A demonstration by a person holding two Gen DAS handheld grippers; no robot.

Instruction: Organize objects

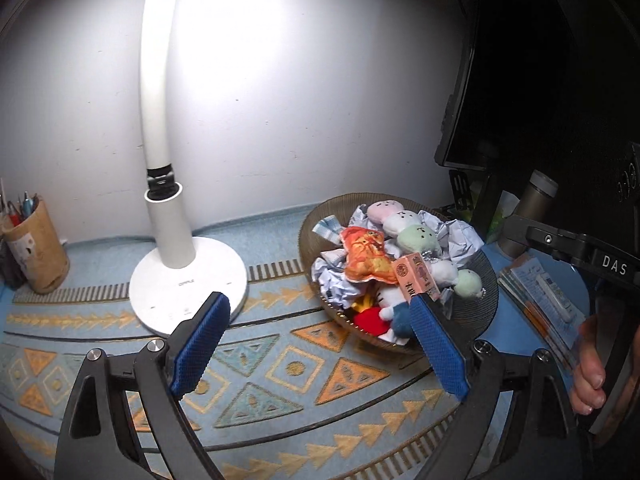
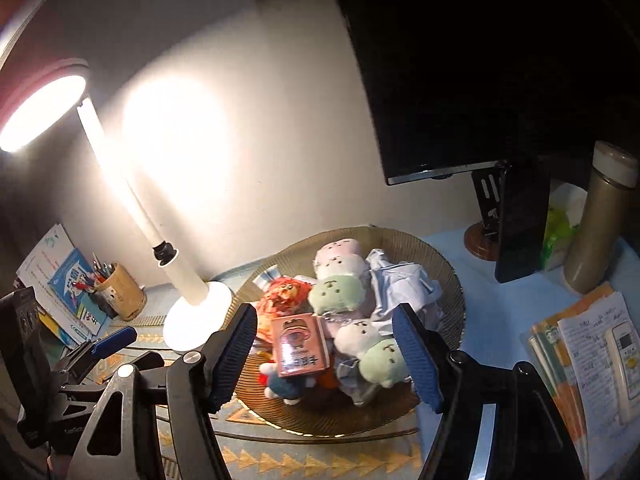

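Note:
A ribbed brown glass bowl (image 1: 486,280) (image 2: 448,276) on the patterned cloth holds plush toys, crumpled paper and a small pink box (image 1: 416,278) (image 2: 300,344). An orange plush (image 1: 366,254) (image 2: 282,294) and pastel dumpling plushes (image 1: 416,236) (image 2: 340,276) lie on top. My left gripper (image 1: 320,312) is open and empty, just left of the bowl, low over the cloth. My right gripper (image 2: 326,320) is open and empty, hovering above the bowl with the pink box between its blue pads. The left gripper also shows at the left of the right wrist view (image 2: 114,340).
A white desk lamp (image 1: 188,280) (image 2: 196,312) stands left of the bowl. A pen cup (image 1: 36,248) (image 2: 120,292) and booklets (image 2: 60,276) are far left. A monitor (image 2: 460,80), thermos (image 2: 600,220), phone stand (image 2: 520,224), papers with a remote (image 2: 624,360) are right.

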